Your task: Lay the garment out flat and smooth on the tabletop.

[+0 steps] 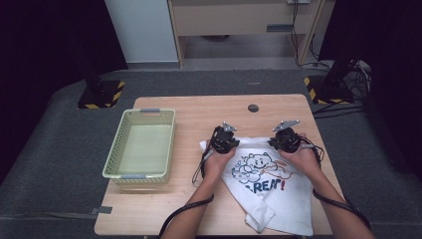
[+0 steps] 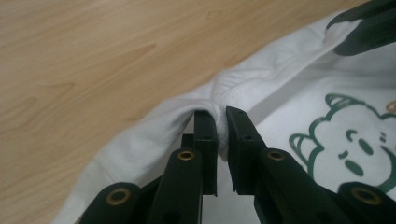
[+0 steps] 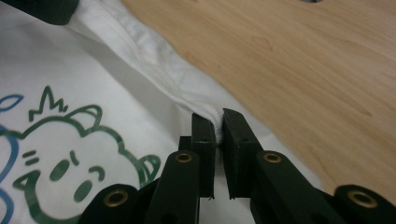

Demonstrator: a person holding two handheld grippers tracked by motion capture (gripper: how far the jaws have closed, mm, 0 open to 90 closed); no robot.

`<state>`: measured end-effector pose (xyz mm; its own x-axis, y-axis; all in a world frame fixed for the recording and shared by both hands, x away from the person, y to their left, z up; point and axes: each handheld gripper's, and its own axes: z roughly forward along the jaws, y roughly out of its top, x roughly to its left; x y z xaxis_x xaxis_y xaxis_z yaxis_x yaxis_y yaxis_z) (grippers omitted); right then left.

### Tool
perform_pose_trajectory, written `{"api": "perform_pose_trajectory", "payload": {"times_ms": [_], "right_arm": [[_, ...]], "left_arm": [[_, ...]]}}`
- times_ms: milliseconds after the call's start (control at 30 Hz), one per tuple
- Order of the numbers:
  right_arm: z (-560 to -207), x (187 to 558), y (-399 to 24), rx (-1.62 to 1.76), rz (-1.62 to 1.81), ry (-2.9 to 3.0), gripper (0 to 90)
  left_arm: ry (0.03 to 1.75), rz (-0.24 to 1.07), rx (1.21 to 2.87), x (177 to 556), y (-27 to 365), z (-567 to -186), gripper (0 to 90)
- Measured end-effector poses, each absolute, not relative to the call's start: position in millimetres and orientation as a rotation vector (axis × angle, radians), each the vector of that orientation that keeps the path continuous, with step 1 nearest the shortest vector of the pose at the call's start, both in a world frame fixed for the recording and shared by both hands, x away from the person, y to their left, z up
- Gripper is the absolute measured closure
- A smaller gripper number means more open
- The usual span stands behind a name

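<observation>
You are working a white T-shirt point(image 1: 271, 186) lying on the right half of the wooden bench point(image 1: 189, 209), printed side up with a cartoon graphic showing.

Left claw point(image 1: 222, 135): you are pinching the hemmed far edge of the shirt near its left corner. In the left gripper view the two black jaws are pressed onto a small raised fold of fabric point(image 2: 219, 109), with only cloth between them. Grip looks secure, taken close to the tips.

Right claw point(image 1: 285, 133): you are doing the same farther along that edge. The right gripper view shows the jaws narrowed onto a bunch of the stitched hem point(image 3: 215, 113), bare wood just beyond it.

Both claws are sitting at the far edge, well apart from each other, with the hem running slack between them. Your hands are resting over the shirt behind them.

Progress, as a judgement: both grasps are made, so the gripping step looks done. The shirt is not folded yet; it is lying rumpled, with its near part bunched and reaching the front edge of the bench. Lifting or drawing the edge over to make a fold is what seems left.

The pale green basket point(image 1: 141, 144) is standing to the left, apart from the shirt, holding nothing; placing the shirt there, if intended, is also ahead.
</observation>
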<state>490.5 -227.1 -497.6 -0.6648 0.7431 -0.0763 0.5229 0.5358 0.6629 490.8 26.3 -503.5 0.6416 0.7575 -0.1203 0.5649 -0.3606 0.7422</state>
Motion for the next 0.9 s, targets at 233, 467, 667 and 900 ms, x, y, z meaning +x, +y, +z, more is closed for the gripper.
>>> {"api": "perform_pose_trajectory", "payload": {"times_ms": [233, 467, 667, 900], "right_arm": [[-486, 516, -220, 1.082, 0.876, 2.391, 84.3], [-486, 540, -223, 1.175, 0.865, 2.308, 67.5], [-485, 535, -234, 1.209, 0.88, 2.271, 55.6], [-485, 511, -245, 1.21, 0.895, 2.286, 47.5]], "left_arm": [[1.074, 0.31, 2.035, 517, 26, -490, 82.7], [1.166, 0.304, 1.976, 541, 29, -492, 55.5], [1.151, 0.332, 2.001, 539, 35, -491, 47.5], [1.13, 0.354, 2.03, 519, 41, -489, 45.5]]}}
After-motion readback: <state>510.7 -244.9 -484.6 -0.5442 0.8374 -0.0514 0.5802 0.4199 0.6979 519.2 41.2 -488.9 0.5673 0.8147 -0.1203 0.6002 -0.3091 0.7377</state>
